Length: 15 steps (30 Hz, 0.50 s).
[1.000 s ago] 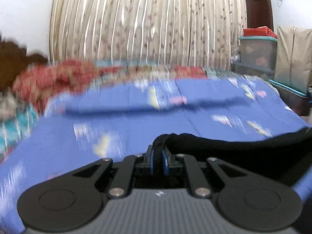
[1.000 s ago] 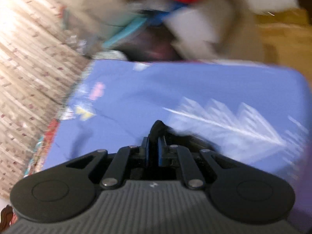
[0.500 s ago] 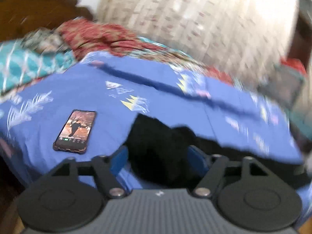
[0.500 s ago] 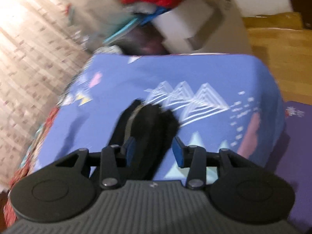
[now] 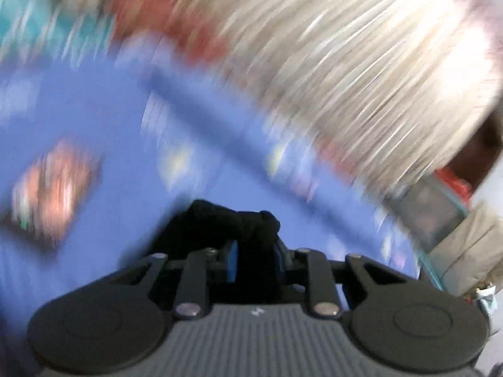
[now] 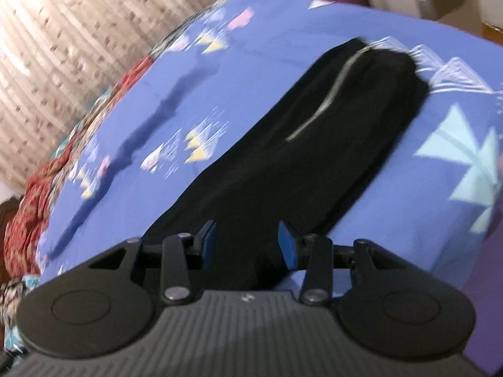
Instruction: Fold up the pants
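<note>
The black pants (image 6: 314, 132) lie in a long strip on the blue patterned bedsheet (image 6: 220, 72), a pale zip line running along them. My right gripper (image 6: 246, 245) is open, its blue-padded jaws either side of the near end of the pants, not closed on them. In the blurred left wrist view my left gripper (image 5: 253, 260) is shut on a bunch of the black pants fabric (image 5: 232, 223), held just above the sheet (image 5: 119, 119).
A phone (image 5: 52, 191) lies on the sheet to the left of the left gripper. A cream curtain (image 5: 361, 62) hangs behind the bed. Red and teal bedding (image 6: 28, 194) is piled at the bed's far side. Storage boxes (image 5: 440, 210) stand at the right.
Both grippers let go of the pants half a second ago. The left one has since closed on the fabric again and swings fast. The right stays open and has drawn back along the pants.
</note>
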Each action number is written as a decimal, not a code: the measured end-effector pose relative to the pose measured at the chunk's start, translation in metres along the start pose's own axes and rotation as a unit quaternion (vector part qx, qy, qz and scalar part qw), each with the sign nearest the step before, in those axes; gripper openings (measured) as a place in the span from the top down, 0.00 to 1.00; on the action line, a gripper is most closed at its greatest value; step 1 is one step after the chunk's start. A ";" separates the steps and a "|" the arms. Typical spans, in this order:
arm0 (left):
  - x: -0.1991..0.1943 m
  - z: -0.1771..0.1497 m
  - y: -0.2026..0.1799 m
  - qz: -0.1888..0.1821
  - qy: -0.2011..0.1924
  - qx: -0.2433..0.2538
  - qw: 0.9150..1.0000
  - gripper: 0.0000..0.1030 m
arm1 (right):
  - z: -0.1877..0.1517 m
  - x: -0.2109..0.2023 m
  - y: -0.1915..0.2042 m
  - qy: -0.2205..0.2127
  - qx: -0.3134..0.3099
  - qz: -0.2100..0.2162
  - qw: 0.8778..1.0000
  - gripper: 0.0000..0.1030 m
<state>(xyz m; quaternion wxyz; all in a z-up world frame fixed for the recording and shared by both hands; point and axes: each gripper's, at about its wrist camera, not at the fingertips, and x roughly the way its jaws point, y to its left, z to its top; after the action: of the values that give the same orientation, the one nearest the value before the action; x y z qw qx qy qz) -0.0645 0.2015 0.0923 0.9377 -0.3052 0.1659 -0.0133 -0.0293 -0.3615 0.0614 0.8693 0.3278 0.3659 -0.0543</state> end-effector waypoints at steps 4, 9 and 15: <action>0.007 -0.025 0.008 0.057 -0.011 0.091 0.994 0.80 | -0.015 0.014 0.032 0.034 -0.055 0.012 0.998 0.55; 0.028 -0.076 0.042 0.105 0.109 0.068 0.986 0.69 | -0.036 0.030 0.067 0.065 -0.102 0.045 0.992 0.55; -0.029 -0.051 0.028 0.116 0.059 0.053 0.990 0.49 | -0.041 0.036 0.092 0.066 -0.140 0.077 0.985 0.55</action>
<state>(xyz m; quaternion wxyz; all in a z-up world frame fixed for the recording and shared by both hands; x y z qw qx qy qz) -0.1108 0.1992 0.0459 0.9362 -0.2327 0.2542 0.0692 0.0024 -0.2594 0.0648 0.8821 0.2326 0.4005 0.0862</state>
